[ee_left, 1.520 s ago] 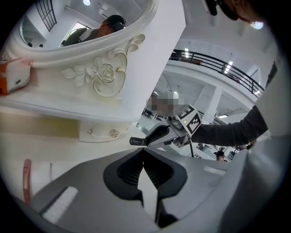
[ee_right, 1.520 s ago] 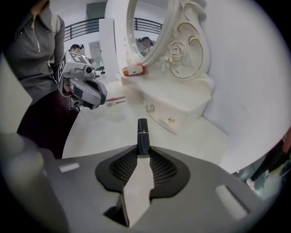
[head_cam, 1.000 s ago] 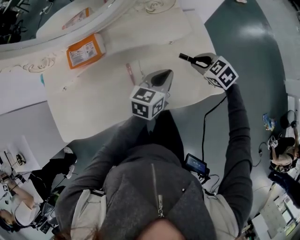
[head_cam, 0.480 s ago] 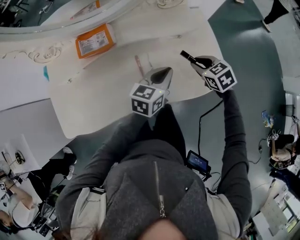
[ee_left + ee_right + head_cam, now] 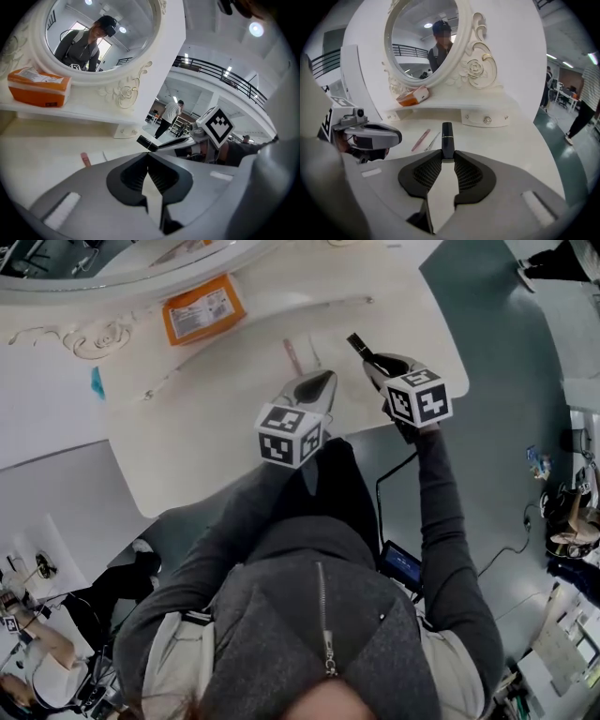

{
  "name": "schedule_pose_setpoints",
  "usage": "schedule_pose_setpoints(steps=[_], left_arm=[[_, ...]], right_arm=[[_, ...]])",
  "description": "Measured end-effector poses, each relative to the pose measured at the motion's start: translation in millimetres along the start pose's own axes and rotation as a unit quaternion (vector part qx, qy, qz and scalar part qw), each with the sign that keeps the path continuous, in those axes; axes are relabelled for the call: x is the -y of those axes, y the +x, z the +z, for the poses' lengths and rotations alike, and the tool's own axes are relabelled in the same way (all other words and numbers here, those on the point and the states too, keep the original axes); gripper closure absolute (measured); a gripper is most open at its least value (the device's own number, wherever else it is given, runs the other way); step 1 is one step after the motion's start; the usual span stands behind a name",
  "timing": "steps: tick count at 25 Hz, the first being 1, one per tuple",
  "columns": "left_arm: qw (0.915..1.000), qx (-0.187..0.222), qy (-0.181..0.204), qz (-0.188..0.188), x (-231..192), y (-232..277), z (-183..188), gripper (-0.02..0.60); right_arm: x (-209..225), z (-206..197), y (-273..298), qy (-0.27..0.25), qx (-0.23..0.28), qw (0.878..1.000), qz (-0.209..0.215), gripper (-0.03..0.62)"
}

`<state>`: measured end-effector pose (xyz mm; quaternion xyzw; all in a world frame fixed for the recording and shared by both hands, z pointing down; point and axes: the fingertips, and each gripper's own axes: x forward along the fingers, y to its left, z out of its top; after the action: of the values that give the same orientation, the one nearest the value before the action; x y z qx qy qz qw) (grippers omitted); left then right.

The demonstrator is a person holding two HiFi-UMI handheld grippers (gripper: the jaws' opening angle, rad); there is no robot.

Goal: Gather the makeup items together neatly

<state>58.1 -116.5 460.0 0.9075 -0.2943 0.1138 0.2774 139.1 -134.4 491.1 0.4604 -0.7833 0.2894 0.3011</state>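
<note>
In the head view my right gripper (image 5: 377, 366) is shut on a black makeup tube (image 5: 360, 350) above the white vanity table (image 5: 187, 442). The right gripper view has the tube (image 5: 447, 137) sticking out upright past the jaw tips of that gripper (image 5: 448, 158). A pink stick (image 5: 293, 356) and a thin pale stick (image 5: 314, 353) lie side by side on the table just left of the tube. My left gripper (image 5: 322, 382) hovers near them, shut and holding nothing. Its own view shows the left gripper's (image 5: 147, 157) pads meeting, and the pink stick (image 5: 85, 159) lying ahead on the left.
An orange box (image 5: 202, 308) sits on the raised shelf under the oval mirror (image 5: 424, 40). The table's curved front edge runs just behind both grippers, and its right edge (image 5: 452, 324) drops to a green floor. A drawer front with knobs (image 5: 486, 120) stands behind the sticks.
Both grippers have come closer to the pink stick. The right one has moved left with the tube and rolled, so its marker cube faces more upward. No grip changed.
</note>
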Motion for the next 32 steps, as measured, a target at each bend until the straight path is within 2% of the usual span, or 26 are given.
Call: schedule_pose_setpoints(steps=[5, 11, 24, 32], left_arm=[[1.0000, 0.002, -0.005, 0.002, -15, -8, -3, 0.571], [1.0000, -0.001, -0.008, -0.004, -27, -15, -6, 0.571], [0.9995, -0.011, -0.026, -0.015, -45, -22, -18, 0.571], [0.9993, -0.011, -0.032, -0.012, -54, -19, -18, 0.571]], right_arm=[[-21, 2, 8, 0.056, 0.017, 0.998, -0.022, 0.503], [-27, 0, 21, 0.107, 0.030, 0.991, -0.067, 0.503], [-24, -11, 58, 0.161, 0.021, 0.980, -0.116, 0.503], [-17, -6, 66, 0.166, 0.014, 0.976, -0.143, 0.503]])
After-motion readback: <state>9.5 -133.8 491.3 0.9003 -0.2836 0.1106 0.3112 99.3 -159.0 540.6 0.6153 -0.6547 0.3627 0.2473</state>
